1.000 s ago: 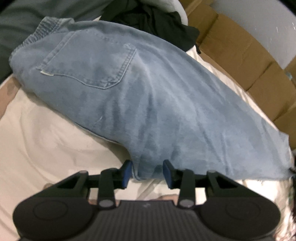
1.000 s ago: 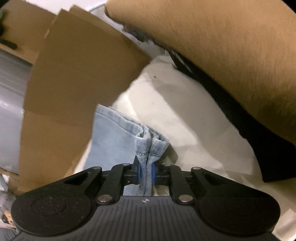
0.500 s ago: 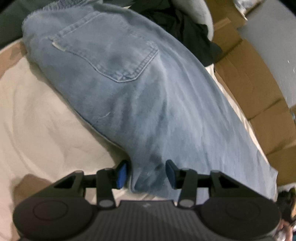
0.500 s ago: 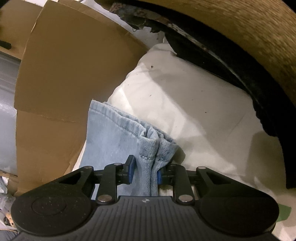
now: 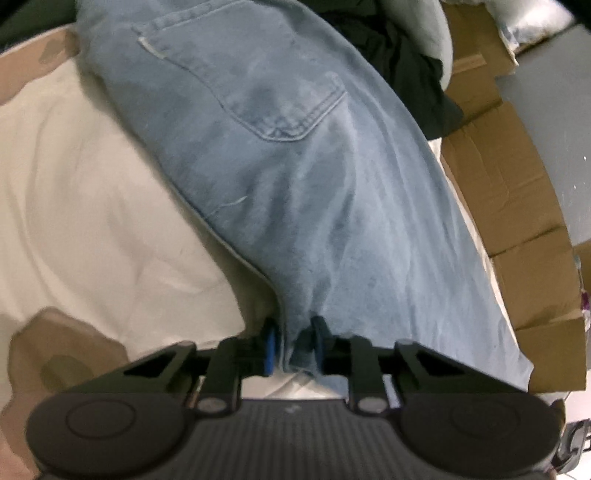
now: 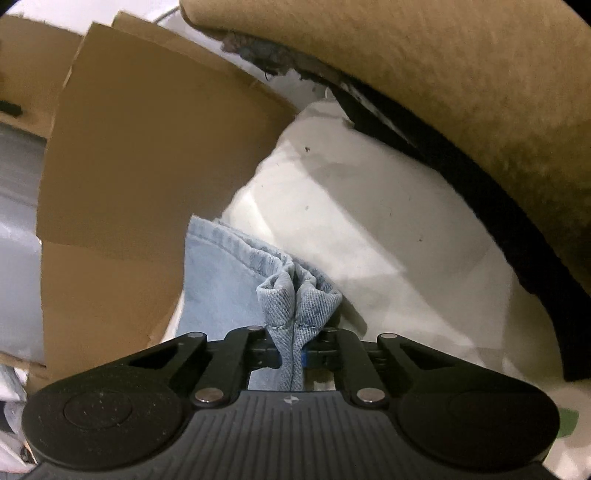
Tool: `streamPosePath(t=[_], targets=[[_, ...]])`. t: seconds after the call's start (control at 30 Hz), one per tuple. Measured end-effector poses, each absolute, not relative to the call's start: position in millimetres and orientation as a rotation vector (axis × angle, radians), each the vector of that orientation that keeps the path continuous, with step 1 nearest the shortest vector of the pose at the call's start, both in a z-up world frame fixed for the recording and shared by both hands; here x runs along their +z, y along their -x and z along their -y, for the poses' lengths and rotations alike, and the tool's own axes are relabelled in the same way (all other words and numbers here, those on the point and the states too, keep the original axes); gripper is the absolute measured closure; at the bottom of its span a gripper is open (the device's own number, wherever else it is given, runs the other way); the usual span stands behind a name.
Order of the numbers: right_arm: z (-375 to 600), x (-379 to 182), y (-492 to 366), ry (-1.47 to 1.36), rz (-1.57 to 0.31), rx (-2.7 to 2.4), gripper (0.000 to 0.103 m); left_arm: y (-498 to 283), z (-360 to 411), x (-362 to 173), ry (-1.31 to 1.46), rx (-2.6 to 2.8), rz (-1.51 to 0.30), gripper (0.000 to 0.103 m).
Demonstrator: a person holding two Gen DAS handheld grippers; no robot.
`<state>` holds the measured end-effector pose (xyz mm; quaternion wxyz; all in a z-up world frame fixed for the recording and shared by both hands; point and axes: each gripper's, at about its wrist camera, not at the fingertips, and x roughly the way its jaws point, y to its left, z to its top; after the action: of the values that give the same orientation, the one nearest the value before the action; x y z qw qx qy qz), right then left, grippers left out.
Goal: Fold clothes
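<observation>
Jeans [image 5: 295, 177] flat on sheet [image 5: 92, 192]. Left gripper [image 5: 293, 349] just closing, clenched on crotch-side edge; right gripper [image 6: 293, 356] clamped on hem. Step: grasping for fold. Next: lift both together toward waistband.

White sheet [image 5: 92, 206] with tan patches covers the bed. Black garment [image 5: 410, 62] heaped at far edge, pale pillow [image 5: 441, 33] behind it. Cardboard [image 5: 517, 206] lines the bed's side. Right wrist view: tan blanket [image 6: 461, 85] over black cloth [image 6: 498, 229]; cardboard flap [image 6: 147, 155] upright.
</observation>
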<state>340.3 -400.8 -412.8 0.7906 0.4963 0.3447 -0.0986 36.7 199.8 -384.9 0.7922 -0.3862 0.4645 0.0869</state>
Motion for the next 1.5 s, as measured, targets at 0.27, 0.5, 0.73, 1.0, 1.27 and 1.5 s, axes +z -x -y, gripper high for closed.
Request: streamPosePath(t=[0.27, 0.5, 0.73, 1.0, 1.27, 1.5], targets=[[400.3, -386.7, -339.3, -1.049, -0.715, -0.179, 0.096, -67.5, -196.8, -355.0, 0.681, 0.172, -1.132, 0.084], [401.7, -356.1, -325.0, -1.001, -0.733, -0.138, 0.097, -69.8, -195.7, -316.7, 0.578, 0.161, -1.161, 0.085], [407.6, -336.8, -294.8, -0.967, -0.776, -0.134, 0.097, -69.3, -197.7, -288.2, 0.536, 0.156, -1.178, 0.085], [416.1, -312.8, -239.8, -0.92, -0.8, -0.118, 0.097, -70.0, -190.8, -278.0, 0.502, 0.148, -1.217, 0.085], [420.5, -287.9, -165.5, -0.906, -0.819, -0.138, 0.097, -66.4, -192.5, -264.7, 0.442, 0.125, -1.259, 0.086], [434.6, -281.1, -100.2, -0.891, -0.843, -0.181, 0.097, -71.3, -192.1, -265.9, 0.413, 0.079, -1.314, 0.085]])
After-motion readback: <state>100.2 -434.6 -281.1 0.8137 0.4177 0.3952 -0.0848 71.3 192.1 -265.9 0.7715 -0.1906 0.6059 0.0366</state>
